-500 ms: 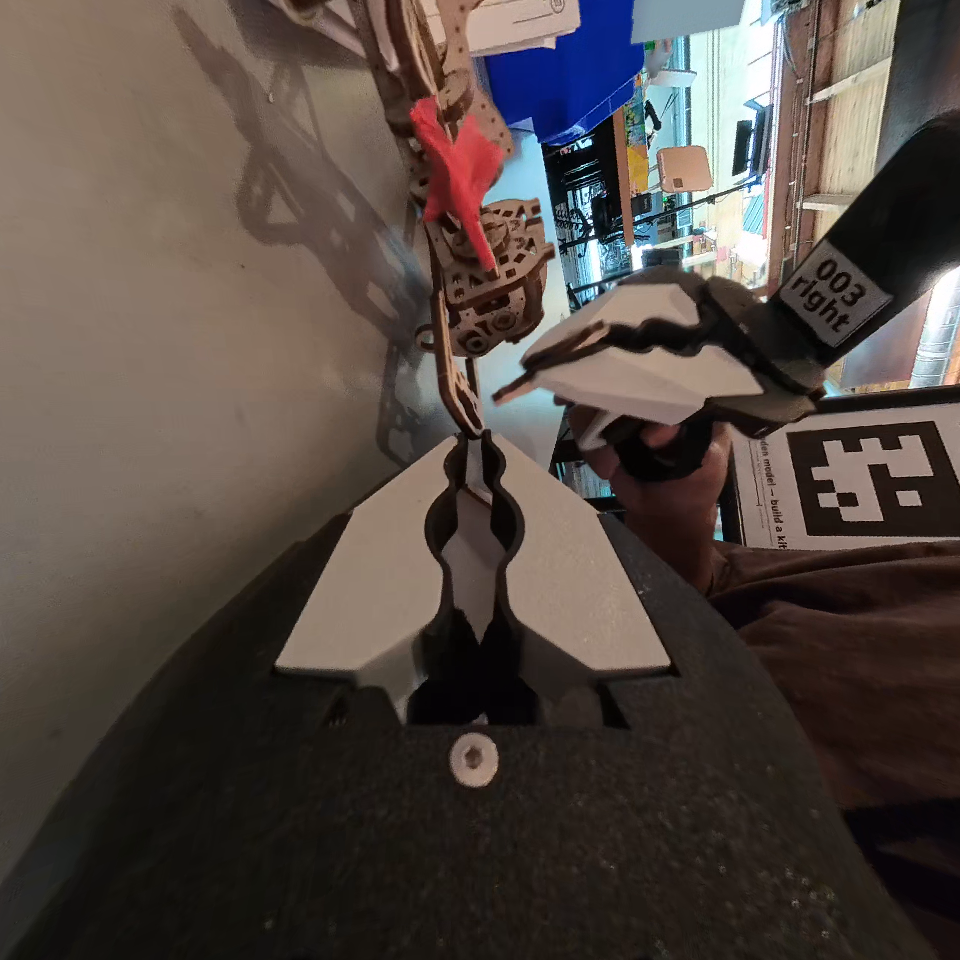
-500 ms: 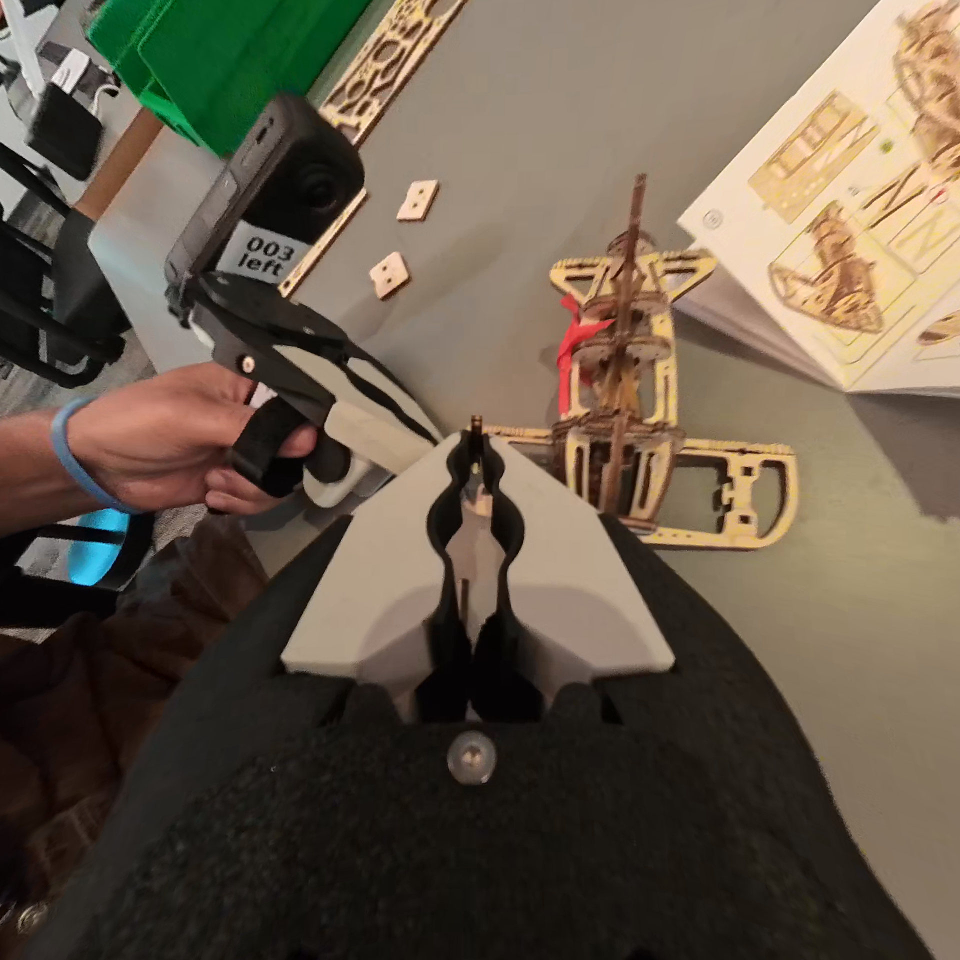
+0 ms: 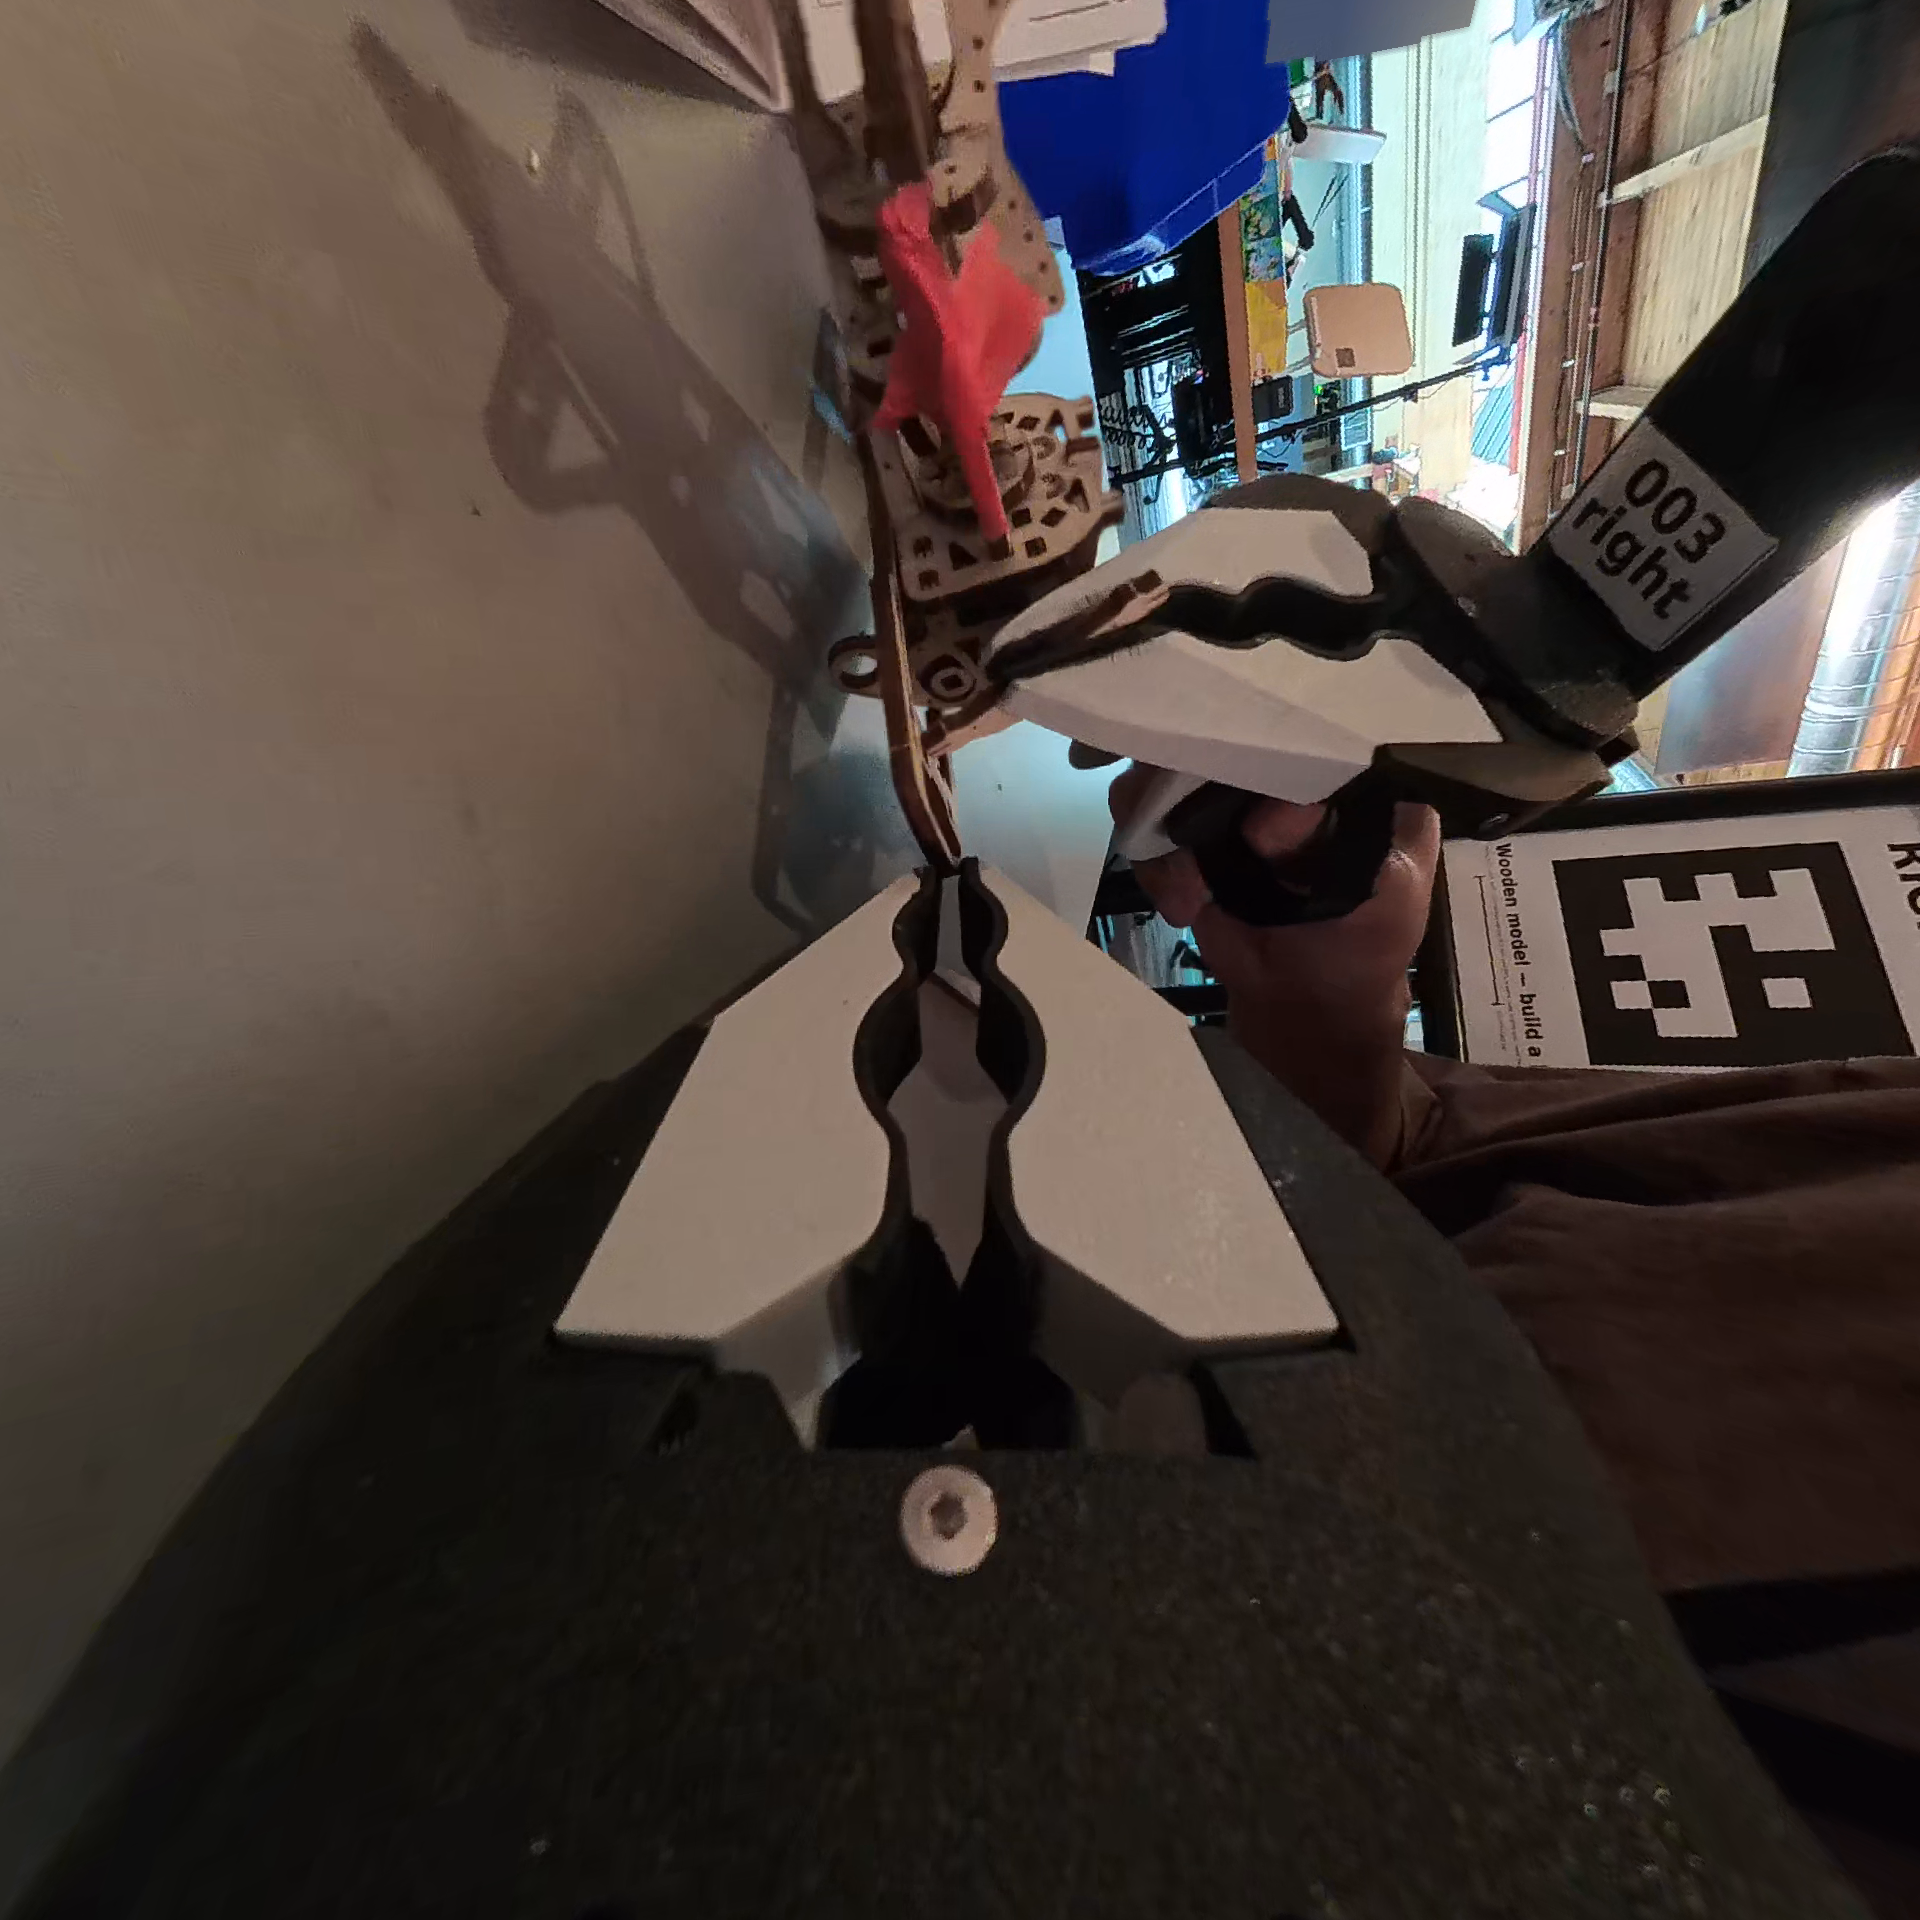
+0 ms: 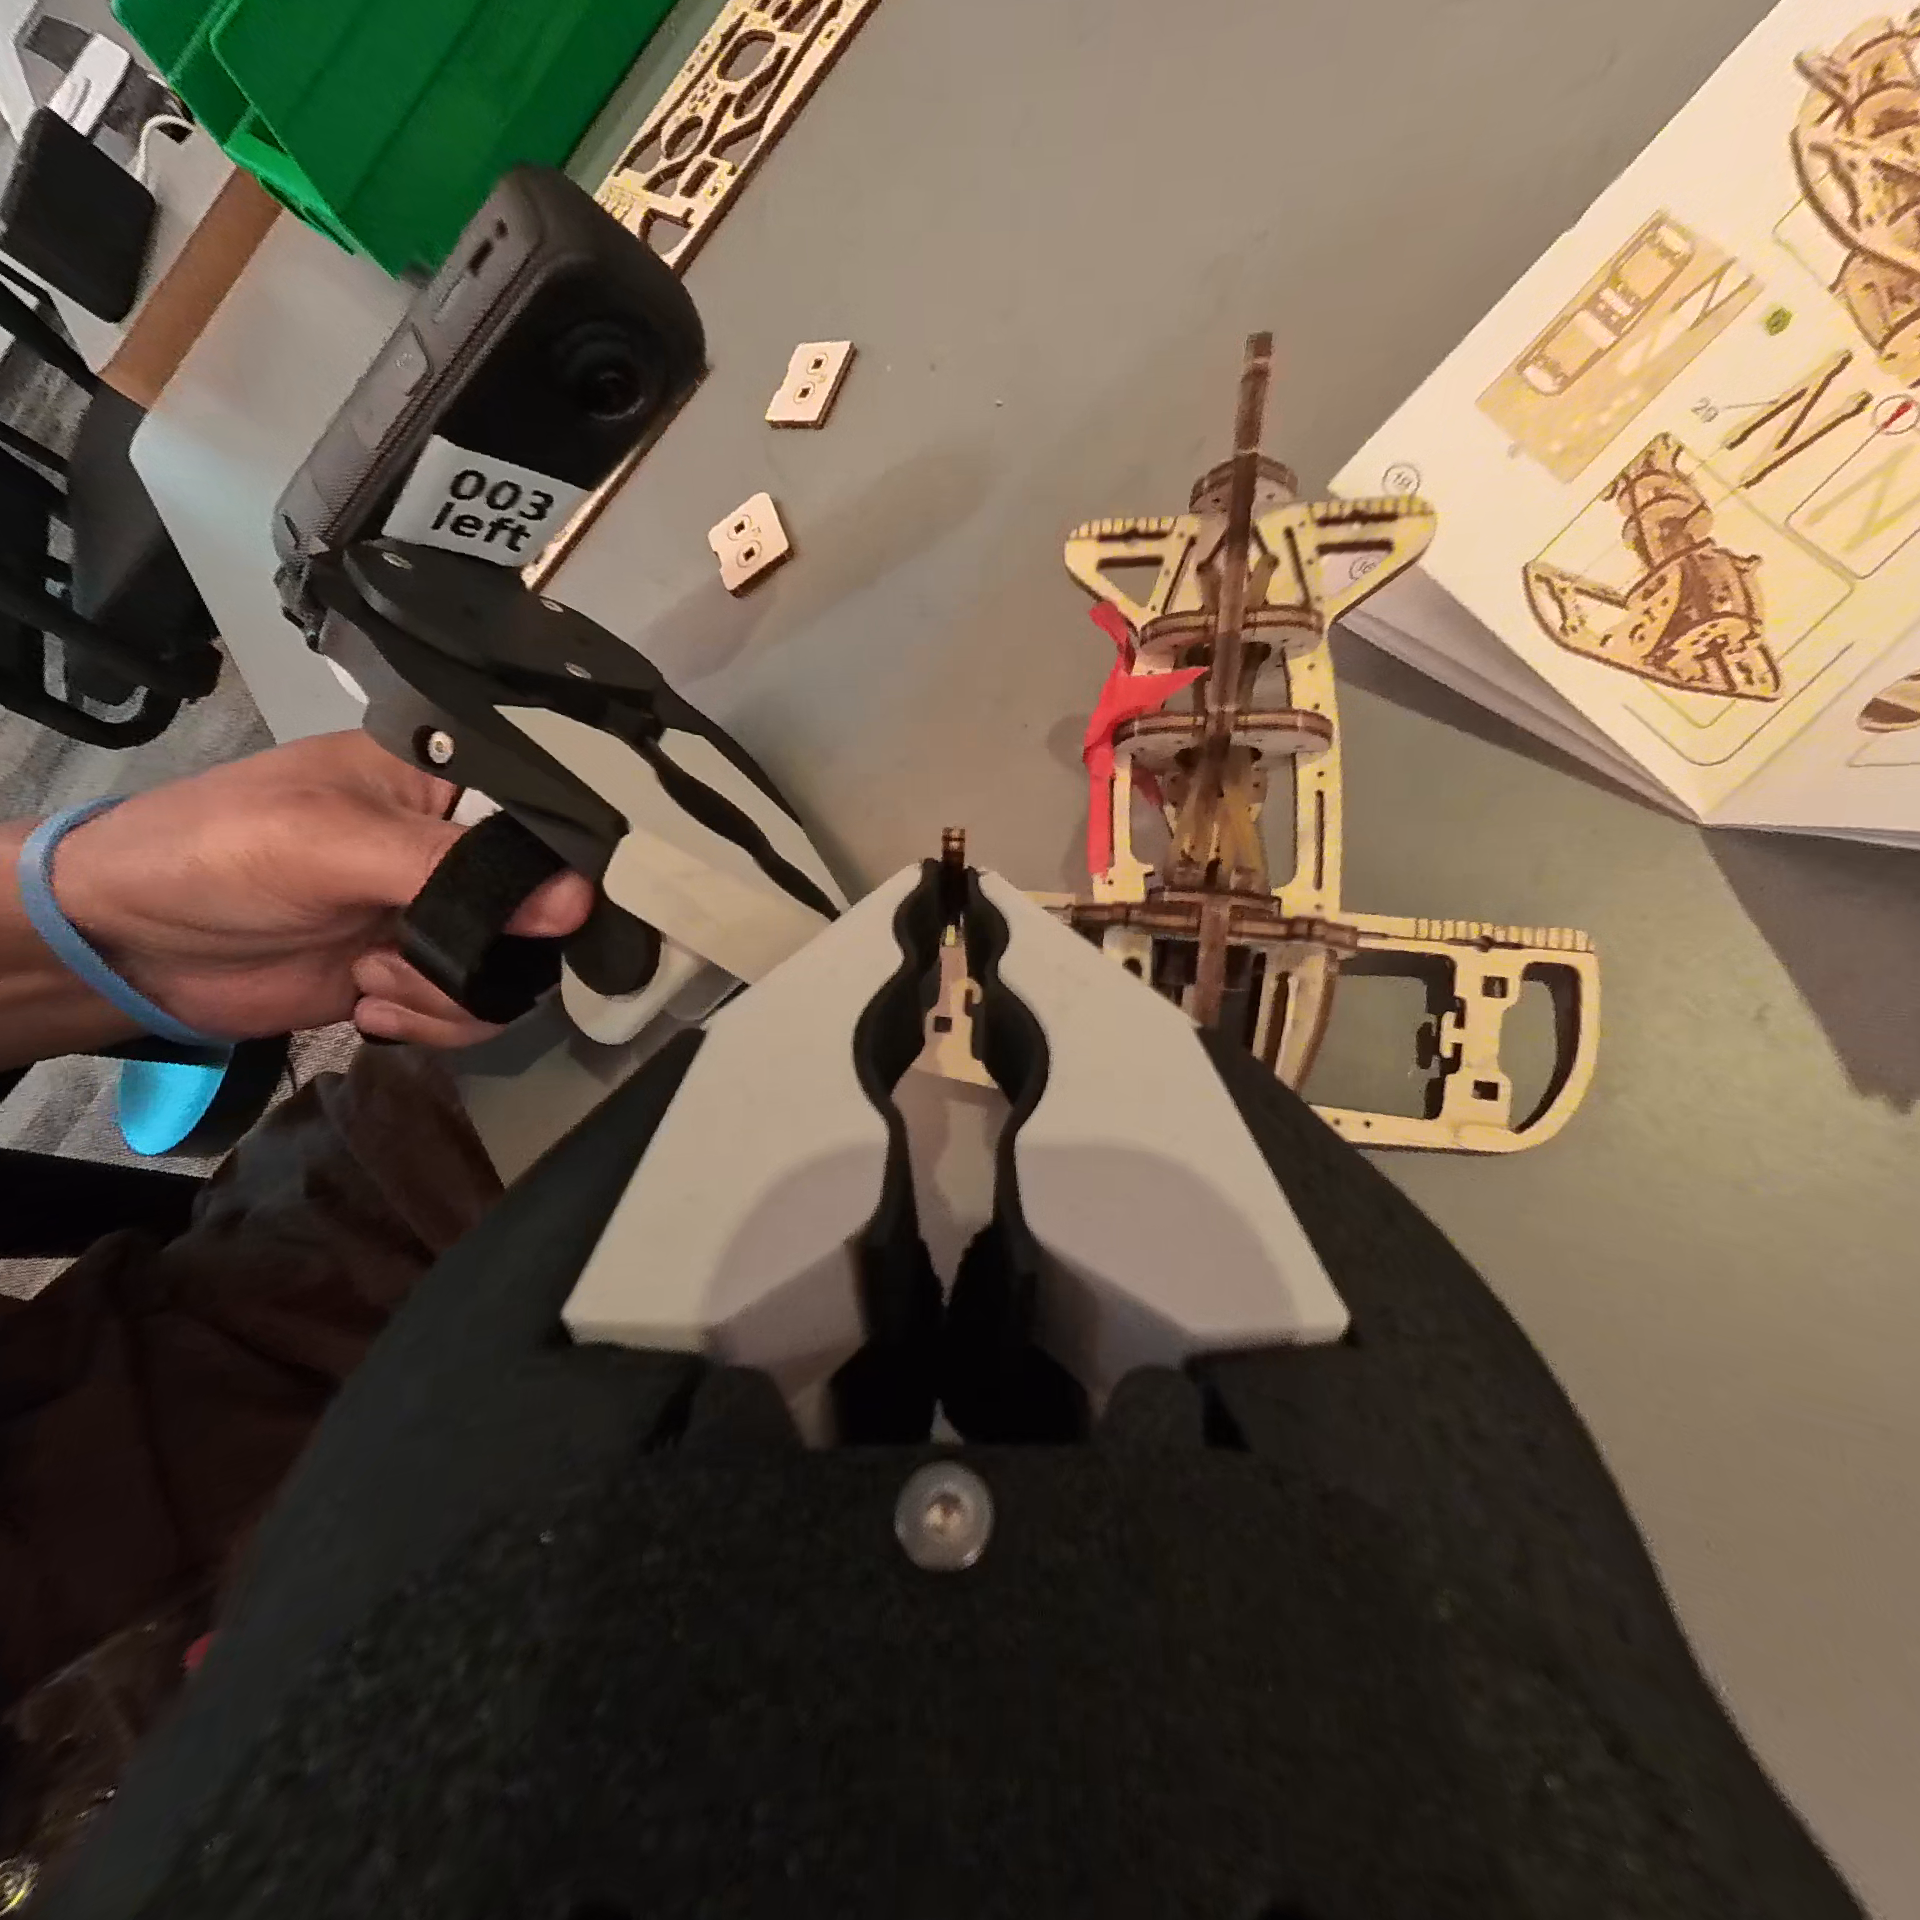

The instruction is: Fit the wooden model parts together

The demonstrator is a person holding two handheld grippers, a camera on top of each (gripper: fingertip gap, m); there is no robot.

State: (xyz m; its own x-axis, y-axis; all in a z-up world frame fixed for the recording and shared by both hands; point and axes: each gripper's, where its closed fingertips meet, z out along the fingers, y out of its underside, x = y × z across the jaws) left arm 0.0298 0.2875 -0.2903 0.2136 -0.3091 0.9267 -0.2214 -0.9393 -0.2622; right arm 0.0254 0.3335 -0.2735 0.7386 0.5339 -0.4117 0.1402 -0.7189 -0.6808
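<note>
The wooden model (image 3: 987, 499), an open plywood frame with a red scrap (image 3: 945, 322) tied on it, stands on the grey table (image 4: 1039, 260). My left gripper (image 3: 940, 873) is shut on the thin edge of the model's flat base frame. My right gripper (image 4: 954, 883) is shut on a small flat wooden part (image 4: 954, 847) that pokes out past its tips. In the left wrist view the right gripper (image 3: 997, 665) holds that part against the model's lower side. The model (image 4: 1226, 748) also shows in the right wrist view, with the left gripper (image 4: 810, 904) at its left end, tips hidden.
An open instruction booklet (image 4: 1662, 468) lies at the right. Two small square wooden pieces (image 4: 810, 384) (image 4: 748, 540) and a cut-out plywood sheet (image 4: 727, 104) lie at the back left, near a green box (image 4: 364, 104). A black-and-white marker card (image 3: 1714, 935) stands beside the person's hand. About 5 centimetres separates my left fingertips from my right.
My right gripper has moved in with the small part, from just clear of the model to against its lower side. My left gripper keeps its hold on the frame edge.
</note>
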